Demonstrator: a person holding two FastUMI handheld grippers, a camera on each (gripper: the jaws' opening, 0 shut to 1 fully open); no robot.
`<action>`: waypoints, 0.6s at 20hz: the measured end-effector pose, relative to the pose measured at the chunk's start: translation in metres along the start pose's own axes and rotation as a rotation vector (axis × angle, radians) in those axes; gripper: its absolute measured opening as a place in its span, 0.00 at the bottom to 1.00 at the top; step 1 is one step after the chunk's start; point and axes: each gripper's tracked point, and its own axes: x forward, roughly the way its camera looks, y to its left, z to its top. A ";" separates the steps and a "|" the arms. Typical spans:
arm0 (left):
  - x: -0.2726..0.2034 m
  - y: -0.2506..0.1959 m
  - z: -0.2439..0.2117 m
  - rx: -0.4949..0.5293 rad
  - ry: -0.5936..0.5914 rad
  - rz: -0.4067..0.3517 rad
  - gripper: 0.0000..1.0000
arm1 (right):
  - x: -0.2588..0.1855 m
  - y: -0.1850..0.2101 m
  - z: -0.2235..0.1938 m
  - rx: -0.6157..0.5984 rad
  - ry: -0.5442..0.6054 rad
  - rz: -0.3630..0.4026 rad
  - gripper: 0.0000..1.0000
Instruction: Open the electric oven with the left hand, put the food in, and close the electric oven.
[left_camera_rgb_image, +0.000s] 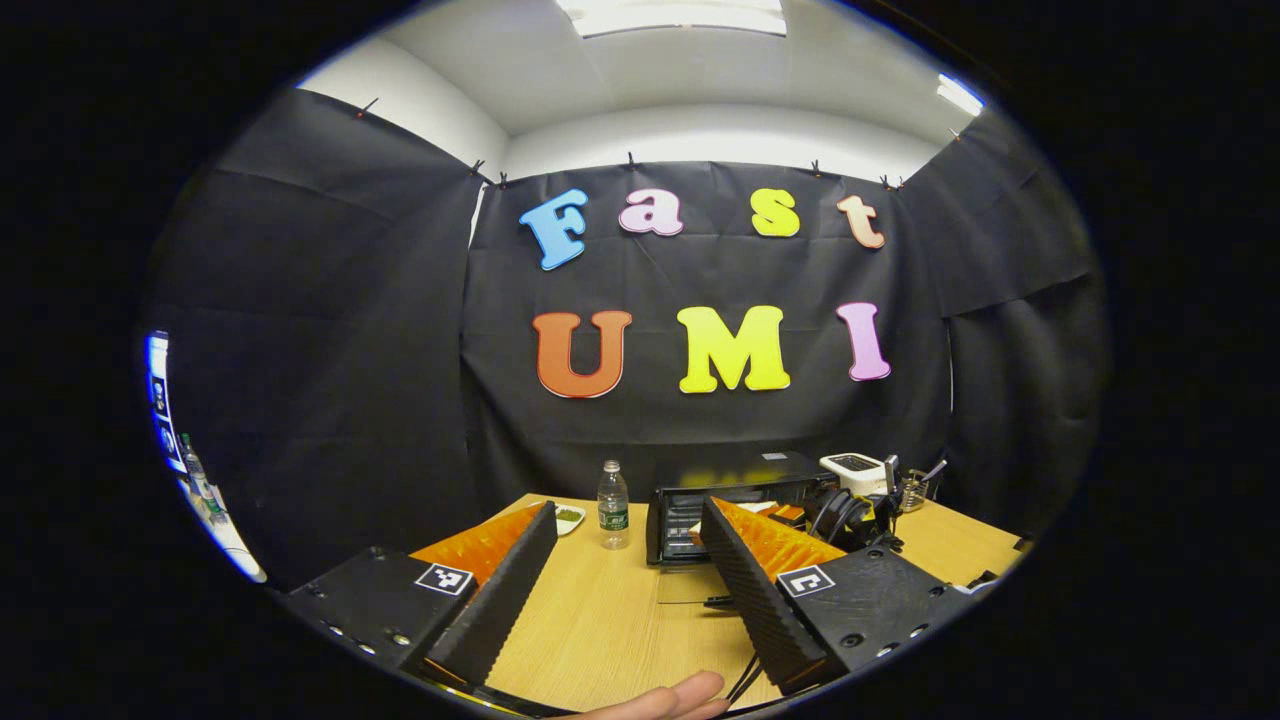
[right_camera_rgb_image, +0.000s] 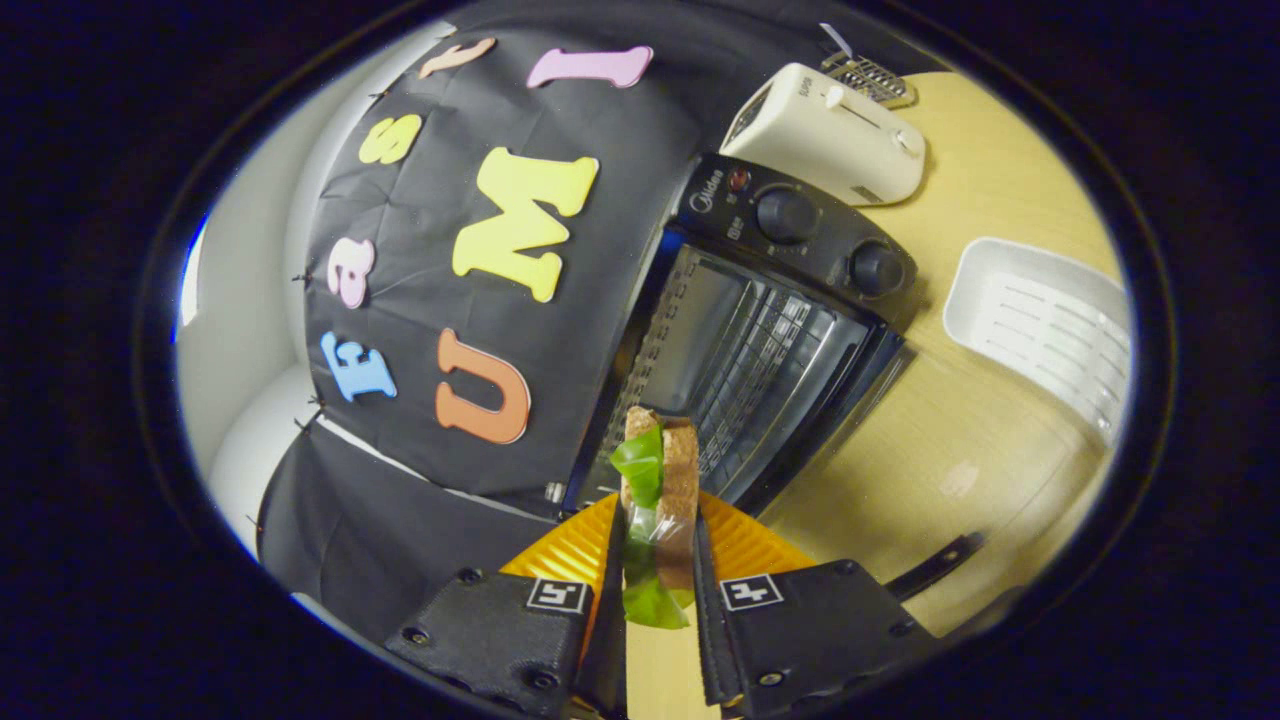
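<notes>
The electric oven (right_camera_rgb_image: 760, 340) stands on a pale wooden table (right_camera_rgb_image: 960, 440) with its door dropped open, so the wire rack and bare metal walls of its chamber show, and nothing lies on the rack. Two round knobs sit on the oven's control panel, on the side toward a white toaster (right_camera_rgb_image: 830, 135) that stands just beside the oven. A white ribbed tray (right_camera_rgb_image: 1050, 330) lies on the table near the oven's knob side, apart from it, and looks to hold nothing. Just in front of the oven's open mouth the right gripper (right_camera_rgb_image: 655, 540) is clamped on the sandwich (right_camera_rgb_image: 660, 500), both fingers pressing its sides; the sandwich is brown bread with green lettuce in a clear wrap, held on edge and not yet inside the chamber. In the left gripper view the oven (left_camera_rgb_image: 700, 505) stands farther off on the same table (left_camera_rgb_image: 600, 620), its door down, with the other gripper and a tangle of dark cables close to its front. A clear water bottle (left_camera_rgb_image: 613, 505) stands upright just beside the oven, and a small white dish (left_camera_rgb_image: 568, 518) with something green in it lies beyond the bottle. The left gripper (left_camera_rgb_image: 625, 580) hangs over the table well short of the oven, its fingers spread wide with nothing between them. A fingertip (left_camera_rgb_image: 665, 698) shows at the bottom edge. Black cloth walls the booth behind the oven, under a white ceiling with lit panels.
</notes>
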 end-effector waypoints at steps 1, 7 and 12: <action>0.002 0.001 -0.002 -0.005 0.007 -0.004 0.95 | 0.011 -0.004 0.004 0.001 -0.034 -0.008 0.35; 0.005 0.026 -0.016 -0.034 0.058 0.042 0.94 | 0.070 -0.010 0.042 -0.124 -0.264 -0.047 0.35; 0.007 0.042 -0.034 -0.034 0.112 0.087 0.95 | 0.107 -0.028 0.043 -0.198 -0.346 -0.138 0.28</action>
